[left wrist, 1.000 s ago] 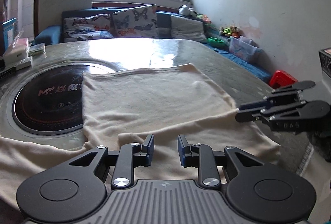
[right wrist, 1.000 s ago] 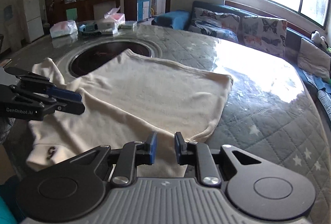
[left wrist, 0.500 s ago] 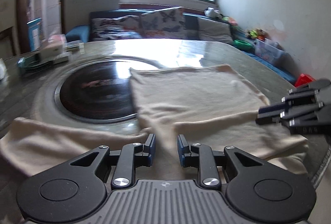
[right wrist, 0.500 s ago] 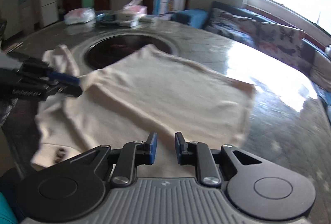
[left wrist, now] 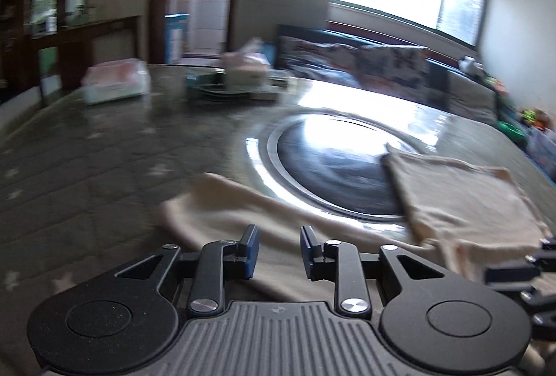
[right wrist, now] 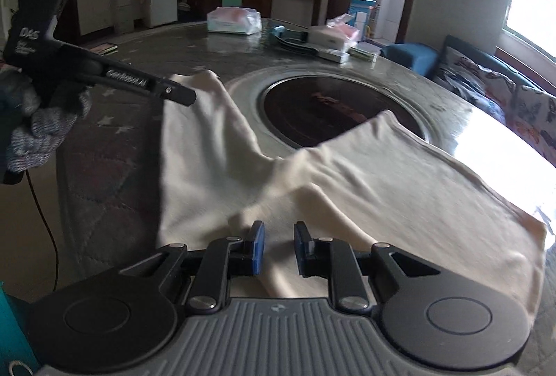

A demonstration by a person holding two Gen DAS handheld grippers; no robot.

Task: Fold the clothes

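From the left wrist, the left gripper (left wrist: 276, 249) hangs just above a soft cream garment (left wrist: 462, 202), its two blue-padded jaws parted with only cloth showing in the gap, gripping nothing. The garment lies limp on a round counter (left wrist: 87, 167) covered in grey quilted cloth with pale stars, one long part trailing left, the broader body lying to the right over the edge of a glossy black round plate (left wrist: 333, 174) ringed in bright metal. The view is motion-blurred. At the right edge, part of the right gripper (left wrist: 514, 271) shows.

From the right wrist, the right gripper (right wrist: 278, 247) also has its jaws apart, over a raised fold of the garment (right wrist: 399, 188). The left gripper (right wrist: 173, 92), held by a knit-gloved hand (right wrist: 38, 129), reaches to the top of the garment's narrow part; its jaws I cannot tell from here. Two wrapped tissue packs (right wrist: 233, 21) sit at the far side of the counter.
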